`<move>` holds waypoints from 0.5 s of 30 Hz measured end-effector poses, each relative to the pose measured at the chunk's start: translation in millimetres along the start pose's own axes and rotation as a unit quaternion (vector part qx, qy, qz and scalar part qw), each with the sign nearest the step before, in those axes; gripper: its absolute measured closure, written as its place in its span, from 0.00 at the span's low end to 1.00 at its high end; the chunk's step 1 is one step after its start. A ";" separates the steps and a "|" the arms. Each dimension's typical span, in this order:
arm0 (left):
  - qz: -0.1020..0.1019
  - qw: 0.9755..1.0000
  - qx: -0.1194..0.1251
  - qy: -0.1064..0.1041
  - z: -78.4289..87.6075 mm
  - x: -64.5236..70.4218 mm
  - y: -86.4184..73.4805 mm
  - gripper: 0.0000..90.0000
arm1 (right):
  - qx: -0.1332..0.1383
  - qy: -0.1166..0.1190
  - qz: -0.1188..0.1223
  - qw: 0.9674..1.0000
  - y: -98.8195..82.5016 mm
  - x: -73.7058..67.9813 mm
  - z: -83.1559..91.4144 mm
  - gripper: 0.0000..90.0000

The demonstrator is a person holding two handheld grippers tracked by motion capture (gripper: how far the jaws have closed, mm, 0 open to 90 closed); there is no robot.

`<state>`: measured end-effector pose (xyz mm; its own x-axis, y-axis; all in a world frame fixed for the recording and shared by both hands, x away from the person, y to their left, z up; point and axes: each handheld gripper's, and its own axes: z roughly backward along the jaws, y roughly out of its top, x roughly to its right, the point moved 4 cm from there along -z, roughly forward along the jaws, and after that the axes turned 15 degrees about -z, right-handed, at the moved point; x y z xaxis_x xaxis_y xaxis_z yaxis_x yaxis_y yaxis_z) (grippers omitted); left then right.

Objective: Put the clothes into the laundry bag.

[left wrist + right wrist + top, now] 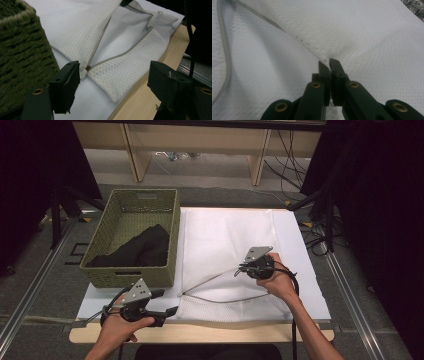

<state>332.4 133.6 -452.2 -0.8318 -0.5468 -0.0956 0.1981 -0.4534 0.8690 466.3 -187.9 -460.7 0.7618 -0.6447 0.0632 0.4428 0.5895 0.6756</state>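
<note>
Pinching the mesh bag's (225, 240) upper layer, we are lifting its mouth with the right gripper (329, 62); left gripper (112, 82) wide, zipper end between its jaws, probably fetching the black cloth (142, 247) next.

Left gripper (170, 302) and right gripper (239, 269): black bodies, each topped by a grey three-cornered plate, black cable trailing off each. Jaws are black, blocky pads on black arms with brass-coloured rivets at the pivots. Person's forearms bare, no sleeves in frame.
</note>
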 end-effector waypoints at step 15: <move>0.008 1.000 0.005 0.018 21.8 -20.1 20.0 0.27 | -0.011 0.012 0.011 1.000 12.4 2.1 0.2 1.00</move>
<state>341.7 150.8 -422.3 -0.8100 -0.5780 -0.0993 0.2056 -0.4386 0.8749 473.3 -182.1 -452.1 0.7821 -0.6203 0.0601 0.4359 0.6134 0.6587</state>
